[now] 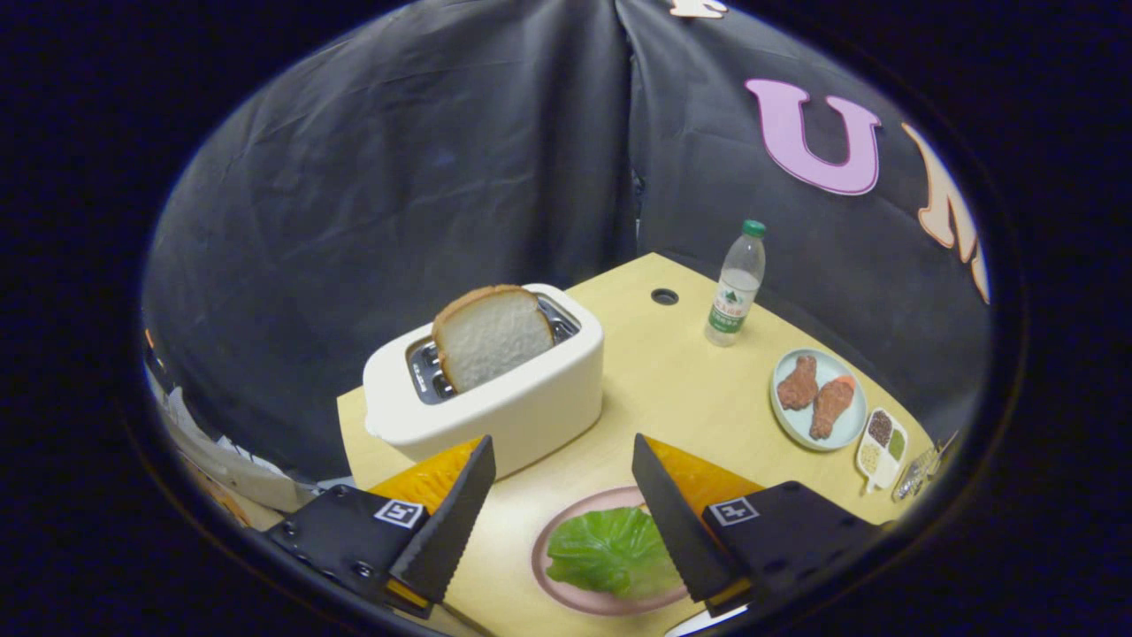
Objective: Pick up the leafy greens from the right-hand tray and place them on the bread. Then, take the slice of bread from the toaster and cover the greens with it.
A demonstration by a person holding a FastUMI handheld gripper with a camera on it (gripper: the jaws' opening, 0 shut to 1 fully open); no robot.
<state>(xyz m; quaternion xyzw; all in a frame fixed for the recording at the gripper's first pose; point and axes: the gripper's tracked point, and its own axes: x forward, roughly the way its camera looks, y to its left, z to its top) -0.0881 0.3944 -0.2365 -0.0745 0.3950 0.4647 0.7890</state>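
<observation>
The gripper (pixel 562 451) is held open above bare table (pixel 672 372). Greens (pixel 612 550) lie on the near plate (pixel 566 593); bread (pixel 492 334) stands in the toaster (pixel 522 407) beyond.

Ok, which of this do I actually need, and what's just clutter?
Job:
- leafy greens lying on the pink plate, between the open gripper fingers
- bread slice standing in the toaster

Clutter:
- water bottle
- plate of drumsticks
- small divided dish

Cream toaster (pixel 495 402) holds white, tan-crusted bread (pixel 492 334); green leaf (pixel 610 550) lies on pink plate (pixel 546 541); black, orange-backed gripper (pixel 562 460) fingers spread wide.
</observation>
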